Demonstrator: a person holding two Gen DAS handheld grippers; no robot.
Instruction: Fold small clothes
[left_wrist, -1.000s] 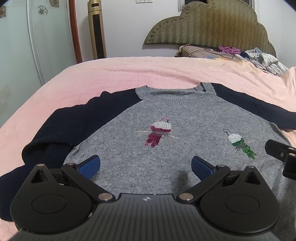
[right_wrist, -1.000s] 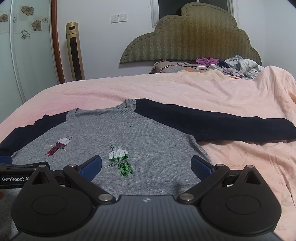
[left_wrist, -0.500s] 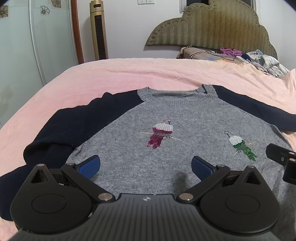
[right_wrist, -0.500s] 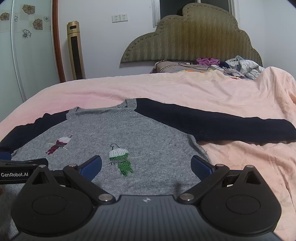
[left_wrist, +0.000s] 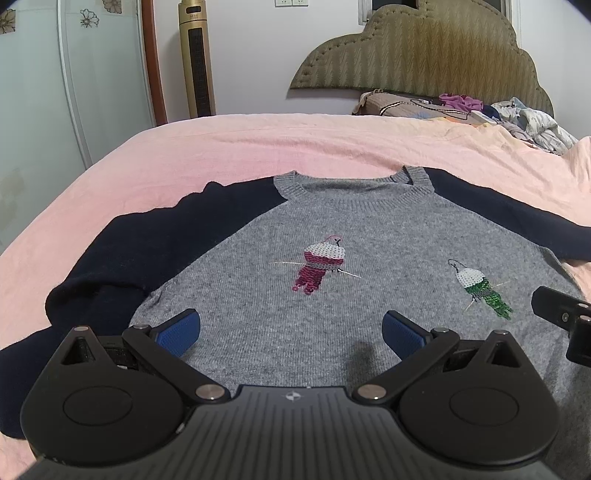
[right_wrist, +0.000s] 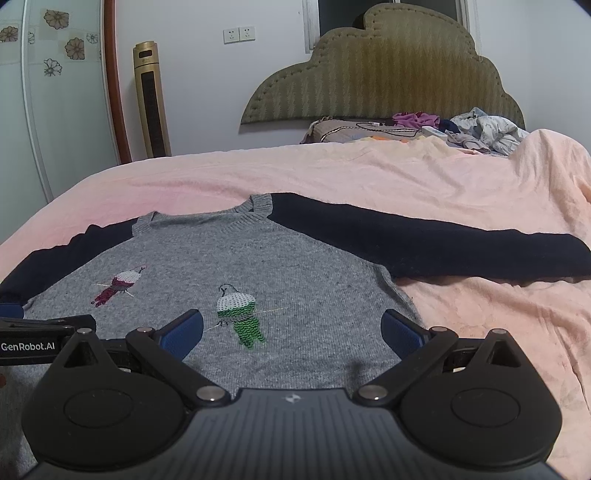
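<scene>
Sweater (left_wrist: 354, 236): grey knit body with navy raglan sleeves, spread flat and front side up on the pink bedspread (left_wrist: 258, 147), collar toward the headboard (left_wrist: 424, 51).
Sweater's near sleeve: the navy left sleeve (left_wrist: 147, 251) is bunched and bent back beside the body.
Sweater's far sleeve: the navy right sleeve (right_wrist: 443, 240) lies stretched straight out from the collar across the bedspread.
Sweater's motifs: a red sequinned bird (left_wrist: 321, 264) mid-chest; a green sequinned bird (right_wrist: 240, 314) beside it.
Left gripper (left_wrist: 291, 328): blue pads wide apart, nothing between them, held over the sweater's lower body.
Right gripper (right_wrist: 291, 328): blue pads likewise spread and empty, over the sweater's hem side near the green bird.
Beyond the sweater: a heap of loose clothes (right_wrist: 476, 129) at the headboard; a gold tower fan (right_wrist: 151, 99) by the wall.
</scene>
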